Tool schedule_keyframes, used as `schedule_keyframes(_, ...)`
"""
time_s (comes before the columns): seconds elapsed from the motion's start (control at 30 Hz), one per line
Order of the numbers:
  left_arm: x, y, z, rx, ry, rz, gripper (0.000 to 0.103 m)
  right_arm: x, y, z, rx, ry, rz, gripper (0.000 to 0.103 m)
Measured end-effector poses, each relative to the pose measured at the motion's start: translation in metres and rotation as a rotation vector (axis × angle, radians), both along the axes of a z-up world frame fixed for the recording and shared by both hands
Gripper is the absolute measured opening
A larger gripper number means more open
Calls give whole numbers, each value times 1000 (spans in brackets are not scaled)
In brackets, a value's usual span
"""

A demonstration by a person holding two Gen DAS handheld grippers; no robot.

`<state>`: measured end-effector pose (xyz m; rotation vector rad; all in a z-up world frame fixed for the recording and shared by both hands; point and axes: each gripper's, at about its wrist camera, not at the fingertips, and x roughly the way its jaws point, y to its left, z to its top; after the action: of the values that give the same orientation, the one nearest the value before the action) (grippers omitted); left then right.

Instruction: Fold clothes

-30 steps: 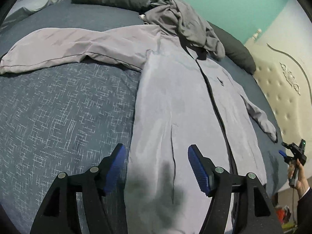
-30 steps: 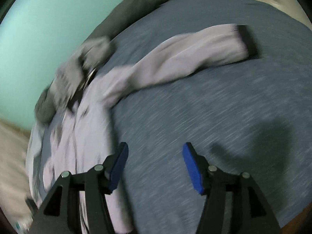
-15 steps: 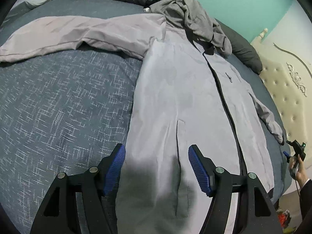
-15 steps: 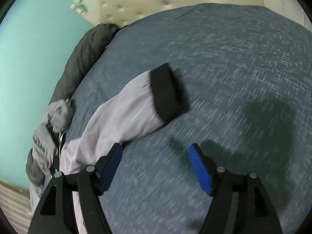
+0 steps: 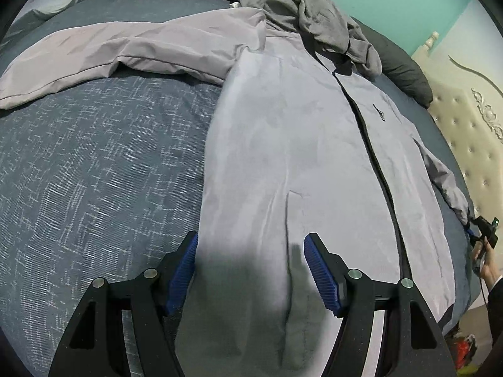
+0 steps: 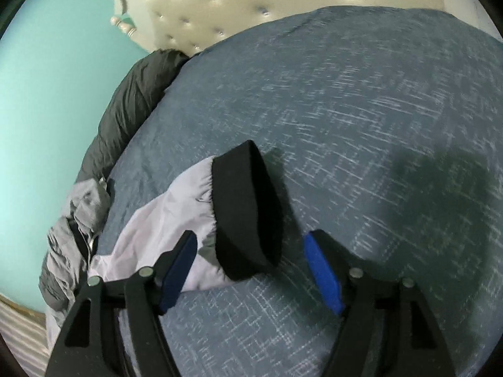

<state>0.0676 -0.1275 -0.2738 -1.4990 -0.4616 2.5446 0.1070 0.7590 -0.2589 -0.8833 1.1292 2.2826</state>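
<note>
Grey jacket (image 5: 298, 163) lies flat on the bedspread (image 5: 94, 172) straight ahead of my left claw (image 5: 250, 270), jaws apart with hem fabric beneath them, while my right claw (image 6: 251, 267) is closing, black cuff (image 6: 245, 210) between its pads, untouched.

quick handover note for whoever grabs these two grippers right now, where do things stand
Left gripper: open, hovering over the lower front of the grey jacket, nothing held.
Right gripper: jaws closing around the black cuff of the jacket's sleeve; pads not yet pressing on it.
Jacket lies front up, zipped, spread on the blue bedspread, both sleeves out to the sides. A crumpled grey garment sits at its collar.
Done: laid out flat. Left: every fold, starting with this sleeve.
</note>
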Motion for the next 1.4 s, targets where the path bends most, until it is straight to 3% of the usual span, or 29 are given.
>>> schedule_keyframes(0.03, 0, 1, 1, 0, 1, -2, 71, -2, -1, 0, 5, -9, 13, 33)
schedule_keyframes(0.1, 1, 4, 2, 2, 5, -2, 71, 0, -6, 5, 29, -15, 26, 10)
schedule_keyframes(0.17, 3, 5, 5, 7, 9, -4, 71, 4, -11, 14, 56, -9, 42, 8)
schedule_keyframes(0.43, 13, 9, 17, 16, 33, -22, 71, 45, -7, 69, 103, 38, 53, 7)
schedule_keyframes(0.53, 15, 8, 19, 23, 35, -20, 72, 51, -5, 66, 118, -61, 74, 7)
schedule_keyframes(0.7, 16, 7, 21, 31, 36, -21, 72, 48, -6, 19, 66, -245, 105, 11)
schedule_keyframes(0.77, 14, 9, 23, 26, 40, -30, 72, 48, -11, 20, 153, -301, 75, 12)
schedule_keyframes(0.87, 13, 10, 25, 21, 44, -36, 72, 50, -20, 47, 300, -288, -25, 21)
schedule_keyframes(0.97, 11, 12, 26, 21, 48, -35, 73, 36, -41, 71, 362, -194, -5, 25)
schedule_keyframes(1.13, 8, 18, 28, 25, 53, -42, 74, -37, -114, 67, 284, -58, 292, 25)
schedule_keyframes(1.3, 6, 22, 29, 23, 55, -58, 76, -107, -185, 38, 225, -15, 498, 25)
schedule_keyframes(1.4, 4, 22, 25, 21, 48, -65, 76, -140, -212, 17, 229, -36, 538, 25)
